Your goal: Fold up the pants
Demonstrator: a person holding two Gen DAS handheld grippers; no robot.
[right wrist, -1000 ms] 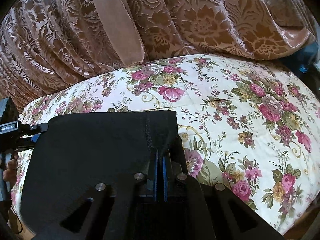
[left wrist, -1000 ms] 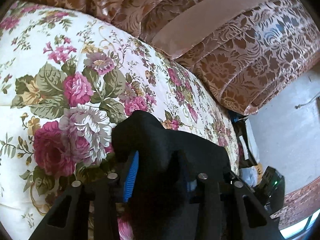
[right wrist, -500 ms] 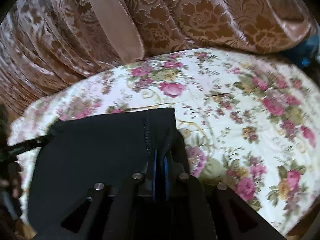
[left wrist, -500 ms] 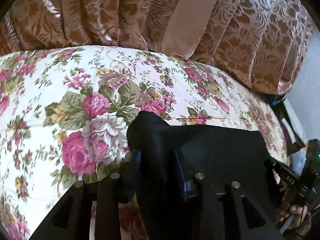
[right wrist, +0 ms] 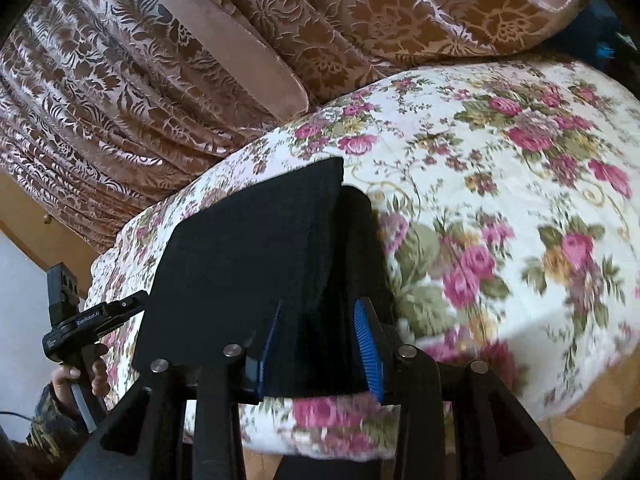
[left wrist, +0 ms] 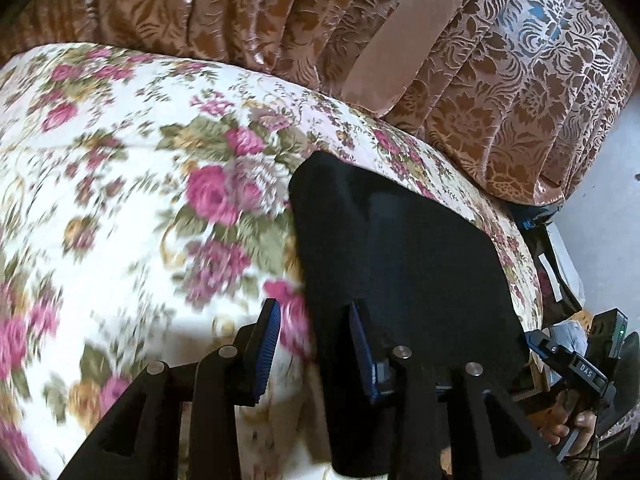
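Note:
The black pants [left wrist: 396, 248] lie folded on the floral bedspread [left wrist: 120, 184], near its front edge; they also show in the right wrist view [right wrist: 256, 256]. My left gripper [left wrist: 316, 344] is open at the pants' left edge, with the cloth lying loosely against its right finger. My right gripper [right wrist: 320, 336] is open, its fingers on either side of the pants' right edge, not clamping it. Each gripper shows in the other's view: the right gripper [left wrist: 576, 364] and the left gripper [right wrist: 80, 320], each with the hand that holds it.
A brown damask curtain [left wrist: 480, 80] hangs behind the bed and shows in the right wrist view [right wrist: 200, 60]. The bed's front edge drops to a wooden floor [right wrist: 580, 440]. Clutter and a bag [left wrist: 556, 280] lie right of the bed.
Both grippers have opened and let go of the pants, which now rest on the bedspread. Both have drawn back a little toward the bed's front edge.

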